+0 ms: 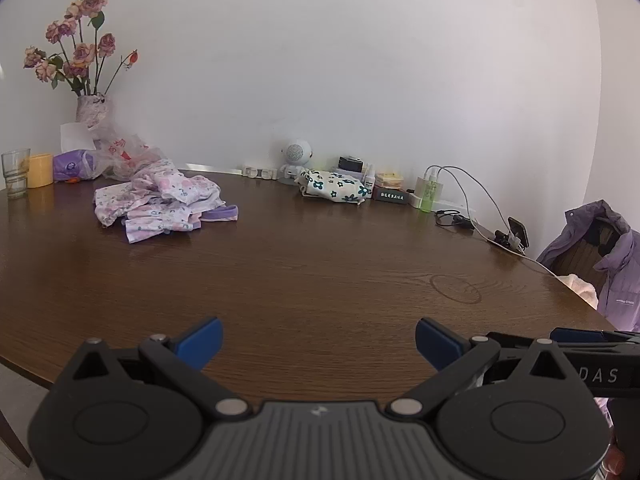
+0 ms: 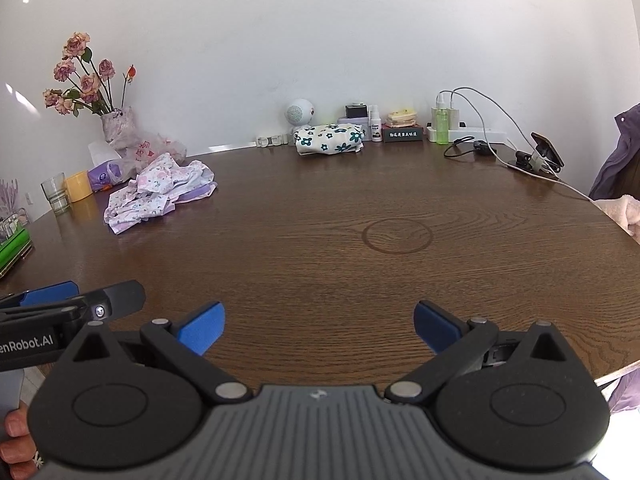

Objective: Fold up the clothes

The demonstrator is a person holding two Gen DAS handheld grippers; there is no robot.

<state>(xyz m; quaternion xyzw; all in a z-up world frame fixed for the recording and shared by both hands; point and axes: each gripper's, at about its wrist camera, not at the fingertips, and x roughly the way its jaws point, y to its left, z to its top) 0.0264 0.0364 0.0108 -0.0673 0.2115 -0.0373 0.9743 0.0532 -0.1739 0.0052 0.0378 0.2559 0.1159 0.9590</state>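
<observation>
Right now both tools are hovering over the near edge of the round wooden table (image 2: 320,208), each with its blue-padded jaws spread wide and nothing between them. The left gripper (image 1: 319,340) and the right gripper (image 2: 319,326) are sitting side by side, close enough that each is showing up at the edge of the other's view.

Far ahead of the fingers and off to their left, the crumpled pink-and-lilac floral clothes (image 1: 160,204) are lying in a heap, with a purple band poking out on the side nearer the middle of the table. A second, green-flowered bundle (image 2: 330,139) is resting straight ahead by the wall, seemingly folded already.

The step in hand looks like reaching for the heap. Doing it well probably means keeping the jaws wide while travelling, pinching a single top layer at two well-separated edges, and dragging it to the bare wood just ahead of the fingers. The glass (image 1: 15,174) and yellow cup (image 1: 39,170) are standing beside the heap, so a low sweep could knock them.
</observation>
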